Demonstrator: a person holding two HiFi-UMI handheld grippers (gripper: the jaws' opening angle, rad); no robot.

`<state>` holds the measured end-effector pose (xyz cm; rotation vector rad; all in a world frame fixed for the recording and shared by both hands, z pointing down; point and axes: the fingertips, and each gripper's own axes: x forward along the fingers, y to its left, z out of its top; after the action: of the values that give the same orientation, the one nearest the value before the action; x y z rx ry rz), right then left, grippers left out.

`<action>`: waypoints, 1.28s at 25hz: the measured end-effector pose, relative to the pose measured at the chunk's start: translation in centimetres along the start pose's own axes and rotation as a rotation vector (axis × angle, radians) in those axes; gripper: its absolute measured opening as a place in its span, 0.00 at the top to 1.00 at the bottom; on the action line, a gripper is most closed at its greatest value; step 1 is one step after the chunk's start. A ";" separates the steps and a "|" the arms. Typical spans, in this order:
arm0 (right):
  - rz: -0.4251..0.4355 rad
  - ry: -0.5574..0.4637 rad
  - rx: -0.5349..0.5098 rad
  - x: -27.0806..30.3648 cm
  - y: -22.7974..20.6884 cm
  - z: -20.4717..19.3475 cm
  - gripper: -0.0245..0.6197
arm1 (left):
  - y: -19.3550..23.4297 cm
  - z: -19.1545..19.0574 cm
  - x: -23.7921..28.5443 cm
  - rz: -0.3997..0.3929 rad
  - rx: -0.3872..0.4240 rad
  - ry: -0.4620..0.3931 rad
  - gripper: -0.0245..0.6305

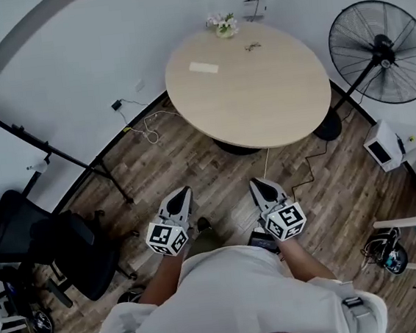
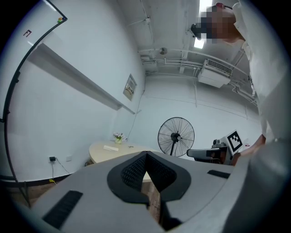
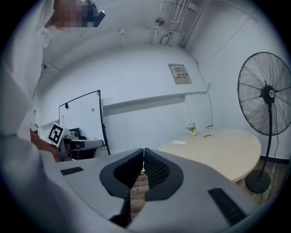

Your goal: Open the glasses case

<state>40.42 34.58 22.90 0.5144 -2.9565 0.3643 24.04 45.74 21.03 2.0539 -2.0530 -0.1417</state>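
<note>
A flat white case (image 1: 203, 68) lies on the far left part of the round wooden table (image 1: 260, 97), with a pair of glasses (image 1: 253, 46) a little to its right. The case is small in the left gripper view (image 2: 110, 148) and in the right gripper view (image 3: 179, 142). My left gripper (image 1: 185, 192) and right gripper (image 1: 258, 183) hang over the wood floor close to the person's body, well short of the table. Each has its jaws shut with nothing between them, as the left gripper (image 2: 146, 154) and right gripper (image 3: 143, 150) show in their own views.
A small vase of flowers (image 1: 223, 25) stands at the table's far edge. A big pedestal fan (image 1: 382, 51) stands right of the table, with a white box (image 1: 383, 146) nearer. A black office chair (image 1: 61, 244) and a whiteboard stand (image 1: 44, 150) are on the left. Cables (image 1: 145, 128) lie by the wall.
</note>
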 end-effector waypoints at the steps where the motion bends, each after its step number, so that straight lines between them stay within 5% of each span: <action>1: -0.002 -0.003 -0.005 1.1 -0.3 0.5 0.92 | 0.9 0.6 0.8 -0.006 0.000 -0.006 0.94; 16: -0.060 -0.036 -0.024 16.6 -2.3 5.6 0.92 | 12.4 4.4 8.8 -0.208 -0.016 0.068 0.94; 32: -0.144 -0.027 0.012 23.7 -7.4 5.6 0.92 | 20.4 4.2 16.7 -0.228 -0.072 0.084 0.94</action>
<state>20.39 18.87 22.80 0.7341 -2.9218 0.3631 3.47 28.91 23.31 2.2038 -1.7362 -0.1622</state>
